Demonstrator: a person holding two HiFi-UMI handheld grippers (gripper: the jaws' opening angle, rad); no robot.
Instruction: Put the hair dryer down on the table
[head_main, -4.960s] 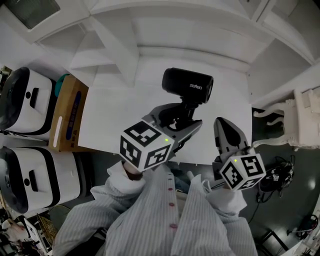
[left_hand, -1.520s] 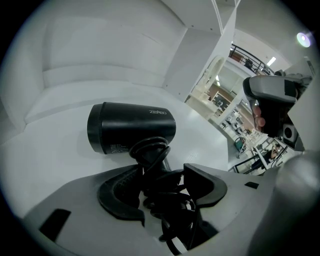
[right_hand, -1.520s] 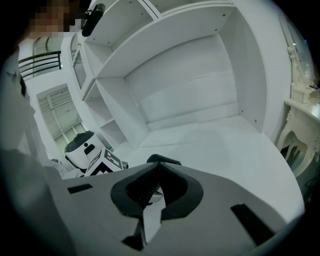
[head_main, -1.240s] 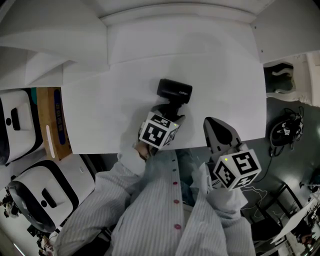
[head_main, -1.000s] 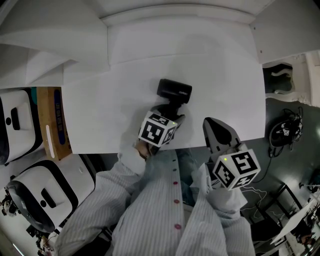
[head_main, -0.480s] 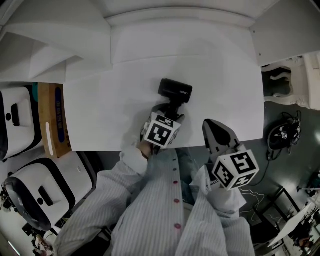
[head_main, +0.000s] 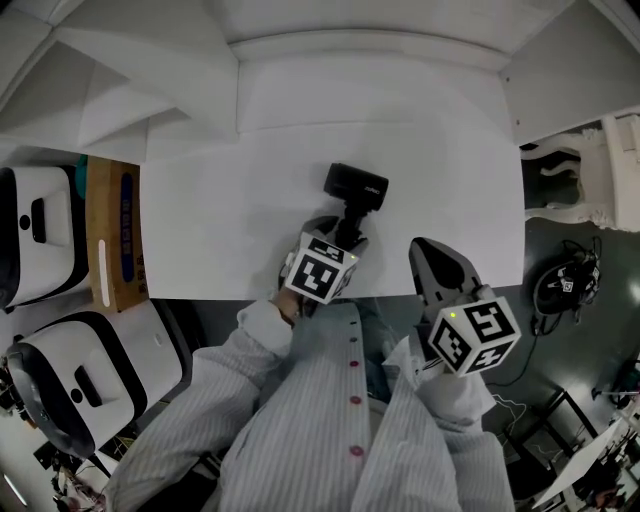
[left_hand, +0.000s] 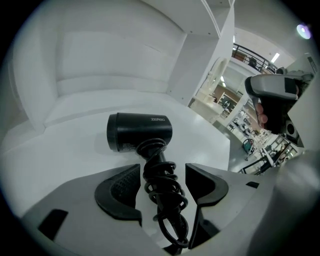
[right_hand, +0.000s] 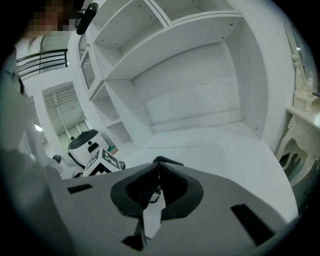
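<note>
Left gripper view: hair dryer (left_hand: 140, 132) lies flat, barrel crosswise, handle back between the unclenched left claw (left_hand: 162, 170).

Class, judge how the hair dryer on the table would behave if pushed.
The hair dryer may rock on its round barrel; the handle probably stops rolling. Its cord, looped round the handle, looks floppy and may unwind.

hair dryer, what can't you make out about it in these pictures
- Plug and handle end of the hair dryer: in the left gripper view, the cord-wrapped handle runs under the body of the left tongs.
- Handle, head view: mostly covered by the left cube.
- Small print on the body: left gripper view, too small to read.
- Right gripper view: the dryer does not show; the body of the right tongs fills the foreground.
</note>
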